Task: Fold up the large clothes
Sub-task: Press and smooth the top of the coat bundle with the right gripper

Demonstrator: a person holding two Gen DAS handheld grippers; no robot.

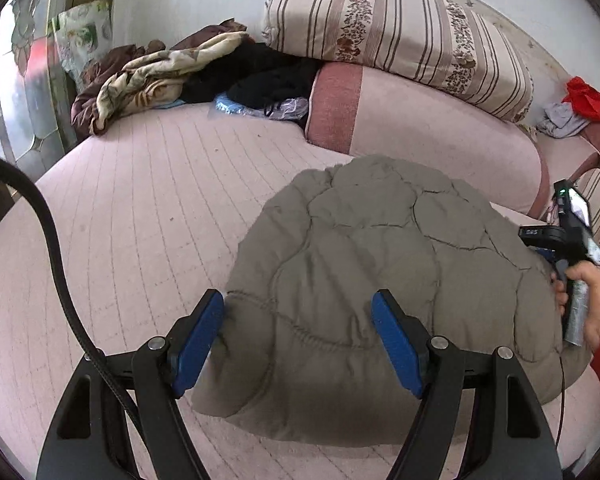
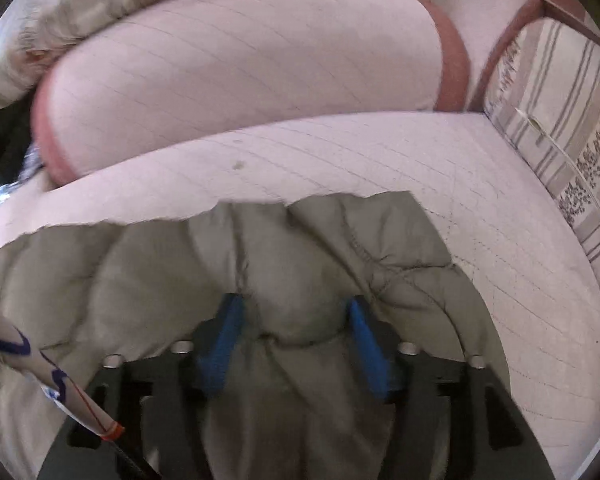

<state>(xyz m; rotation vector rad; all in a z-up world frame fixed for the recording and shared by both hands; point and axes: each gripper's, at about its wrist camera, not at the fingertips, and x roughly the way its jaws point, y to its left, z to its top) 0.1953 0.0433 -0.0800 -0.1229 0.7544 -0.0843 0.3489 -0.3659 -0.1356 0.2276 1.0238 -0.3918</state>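
Observation:
A grey-olive quilted puffer jacket (image 1: 380, 272) lies bunched on the pink quilted bed (image 1: 140, 208). My left gripper (image 1: 300, 312) is open, its blue pads (image 1: 396, 344) wide apart on either side of the jacket's near left edge, not pinching it. My right gripper (image 2: 296, 320) has a thick fold of the jacket (image 2: 292, 280) between its blue pads (image 2: 364, 344), which press against the fabric. In the left wrist view the right gripper's body (image 1: 564, 232) and the hand holding it sit at the jacket's right edge.
A pink bolster (image 1: 420, 128) with a striped floral quilt roll (image 1: 396, 32) on top lies at the back. A heap of blankets and dark clothes (image 1: 172, 76) sits at the back left. Red cloth (image 1: 584, 100) lies far right. A black cable (image 1: 52, 248) crosses the left foreground.

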